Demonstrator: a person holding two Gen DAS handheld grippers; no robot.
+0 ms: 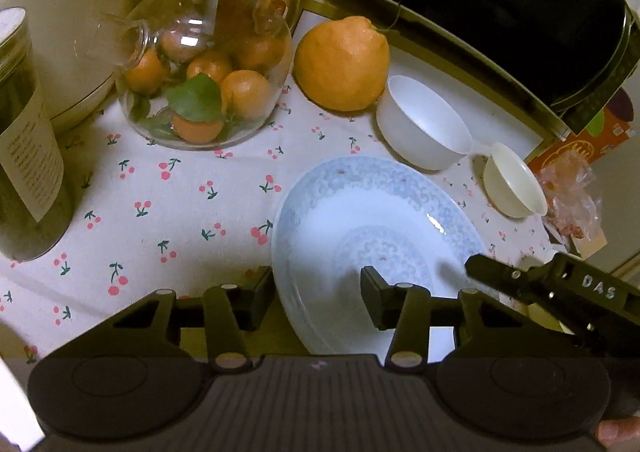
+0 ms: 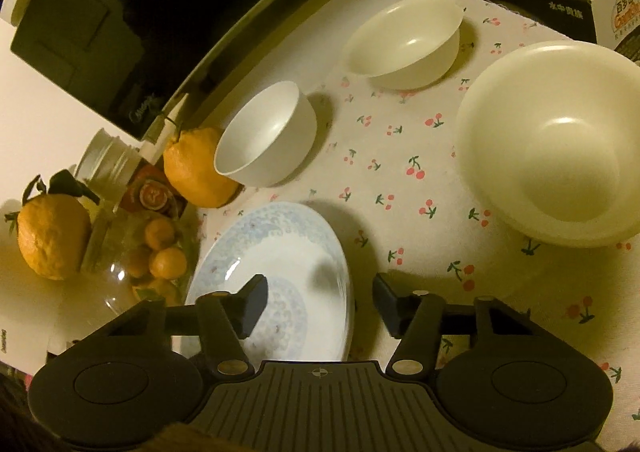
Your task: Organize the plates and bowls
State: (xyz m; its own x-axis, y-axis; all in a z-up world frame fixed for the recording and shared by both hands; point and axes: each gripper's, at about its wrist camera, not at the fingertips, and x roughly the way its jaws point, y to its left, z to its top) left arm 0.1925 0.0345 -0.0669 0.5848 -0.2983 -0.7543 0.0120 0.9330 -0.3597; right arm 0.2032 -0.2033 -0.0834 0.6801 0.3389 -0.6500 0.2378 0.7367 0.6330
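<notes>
Plate [image 1: 360,228], blue-patterned, left wrist view: lying on the cherry-print tablecloth [image 1: 160,212] at 6 o'clock from the frame's centre. The left gripper [image 1: 316,300] is straddling its near-left rim, one finger outside, one over the plate's well; the pads are not visibly pressing, so the tongs are reading as released around the rim, probably to take it from this side. The right gripper's tip is entering at 4 o'clock, over the plate's opposite edge. White bowl [image 1: 424,124] and a smaller bowl [image 1: 514,182] are sitting at 2 o'clock; large orange fruit [image 1: 342,64] and glass jar [image 1: 208,80] at 12 and 10 o'clock.

Right wrist view: the right gripper [image 2: 320,306] is bracketing the plate's [image 2: 280,244] right rim at 6 o'clock, likewise unclenched, pads not seen touching. Both tongs flanking one plate suggests a two-sided lift. Largest bowl [image 2: 560,148] is resting at 3 o'clock, a cream bowl [image 2: 404,44] at 1 o'clock, the white bowl [image 2: 266,136] at 11 o'clock.
</notes>
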